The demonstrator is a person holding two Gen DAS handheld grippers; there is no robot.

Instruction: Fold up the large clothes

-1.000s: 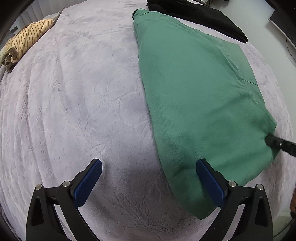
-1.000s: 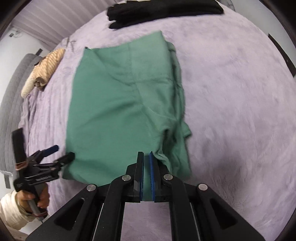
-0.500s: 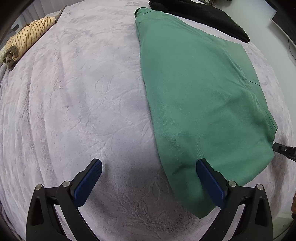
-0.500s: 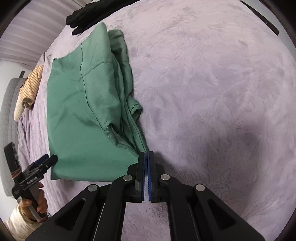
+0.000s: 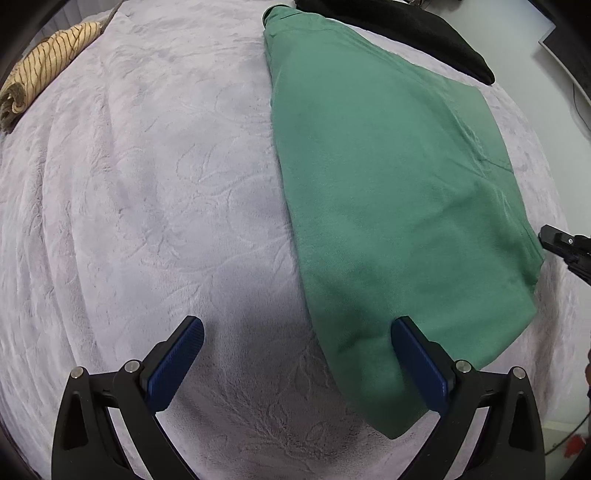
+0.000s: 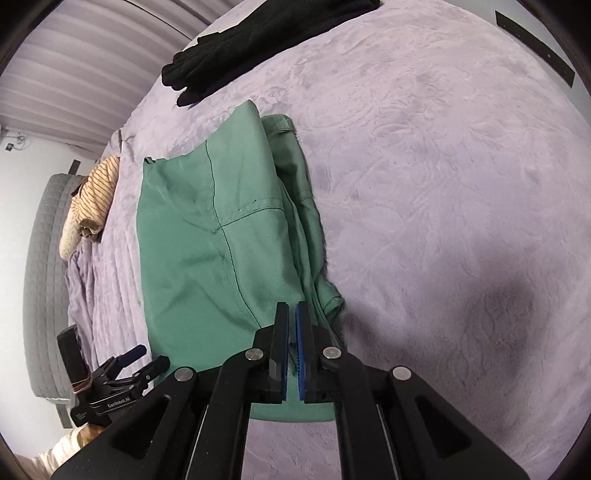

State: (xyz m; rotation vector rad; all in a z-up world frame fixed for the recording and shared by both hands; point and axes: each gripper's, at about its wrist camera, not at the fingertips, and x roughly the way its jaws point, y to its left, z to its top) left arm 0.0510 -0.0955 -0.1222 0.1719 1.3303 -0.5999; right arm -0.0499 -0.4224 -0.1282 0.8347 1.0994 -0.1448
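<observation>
A green garment [image 5: 388, 192], folded into a long slab, lies on the lilac bedspread [image 5: 147, 184]. My left gripper [image 5: 297, 325] hangs wide open above its near corner; one blue pad is over the cloth and the other over bare bedspread. In the right wrist view the garment [image 6: 192, 251] shows its seams and bunched layers on the right side. My right gripper [image 6: 291, 306] stands over the near end with its jaws opening a narrow slit. No cloth is pinched between the pads. Its tip [image 5: 550, 236] sits just off the garment's right edge.
A black garment [image 5: 406, 29] lies across the far end of the bed. A rolled tan striped cloth [image 5: 40, 70] rests at the far left. A grey padded bed edge [image 6: 40, 266] and a sleeved hand [image 6: 74, 443] holding the left gripper [image 6: 149, 356] show at left.
My right gripper let go of the green cloth, its jaws parting slightly, and pulled a little off the garment's edge. The garment now lies flat. The left gripper stayed open in place.
</observation>
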